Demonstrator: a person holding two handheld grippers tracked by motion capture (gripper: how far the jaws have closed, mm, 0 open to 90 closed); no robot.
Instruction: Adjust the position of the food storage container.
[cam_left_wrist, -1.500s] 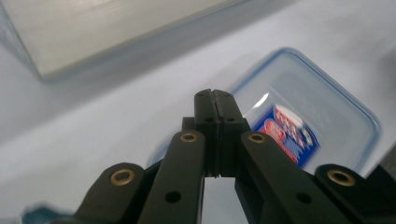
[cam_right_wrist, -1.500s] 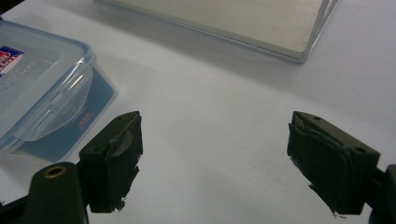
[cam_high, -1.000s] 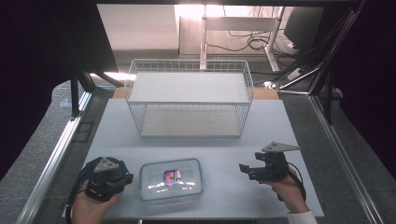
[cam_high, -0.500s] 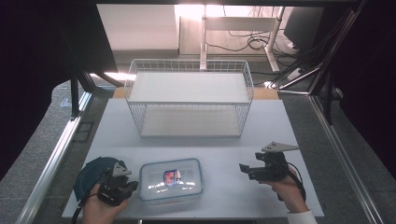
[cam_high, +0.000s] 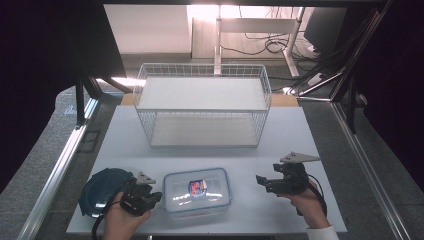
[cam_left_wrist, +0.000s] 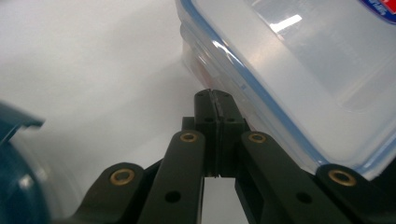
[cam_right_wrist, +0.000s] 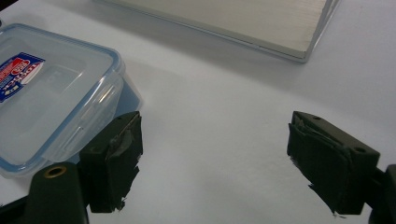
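The left tongs (cam_high: 150, 196), pressed shut and empty, sit low against the near left side of the clear lidded container (cam_high: 197, 189); work the tips under its side latch squarely. Beyond it, the right tongs (cam_high: 262, 182) wait wide open, holding nothing.

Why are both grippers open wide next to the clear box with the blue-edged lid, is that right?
Not quite. Only the right gripper is open, beside the clear box. The left gripper has its jaws pressed together with nothing between them, as the left gripper view shows. It does sit next to the box.
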